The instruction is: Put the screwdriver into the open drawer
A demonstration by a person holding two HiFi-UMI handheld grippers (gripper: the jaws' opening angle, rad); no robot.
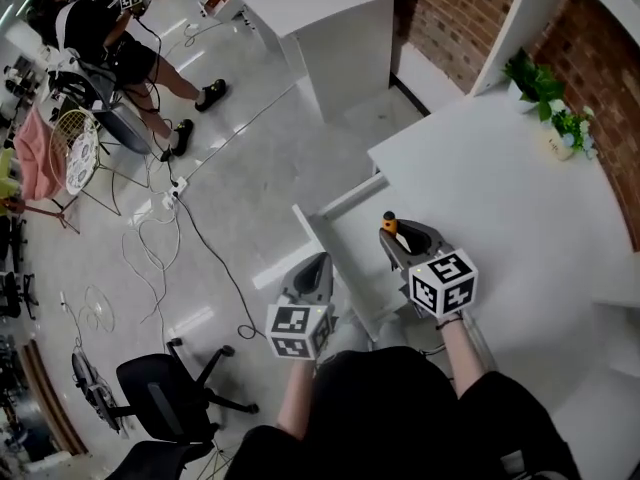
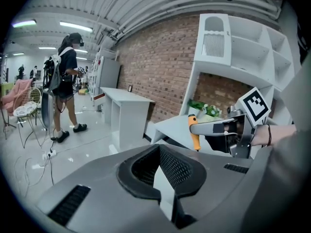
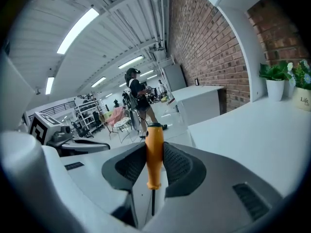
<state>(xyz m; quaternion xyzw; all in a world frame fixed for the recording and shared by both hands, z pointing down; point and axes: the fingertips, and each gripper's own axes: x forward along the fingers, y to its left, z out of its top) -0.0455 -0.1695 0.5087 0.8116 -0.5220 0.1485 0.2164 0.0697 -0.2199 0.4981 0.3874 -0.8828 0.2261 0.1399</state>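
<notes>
The screwdriver (image 3: 154, 154) has an orange handle and a thin dark shaft, and it stands upright between the pads of my right gripper (image 3: 154, 165), which is shut on the handle. In the head view, the right gripper (image 1: 392, 232) holds the screwdriver (image 1: 389, 224) over the open white drawer (image 1: 352, 253) at the desk's left side. My left gripper (image 1: 318, 262) hovers at the drawer's near-left edge. Its jaws stand slightly apart with nothing between them (image 2: 164, 178). The left gripper view shows the screwdriver (image 2: 194, 132) to the right.
The white desk (image 1: 480, 168) carries small potted plants (image 1: 545, 88) by the brick wall. A second white desk (image 1: 320, 8) stands farther off. Cables (image 1: 200, 238) cross the floor; an office chair (image 1: 165, 388) is near left. A person (image 1: 110, 38) stands at the far left.
</notes>
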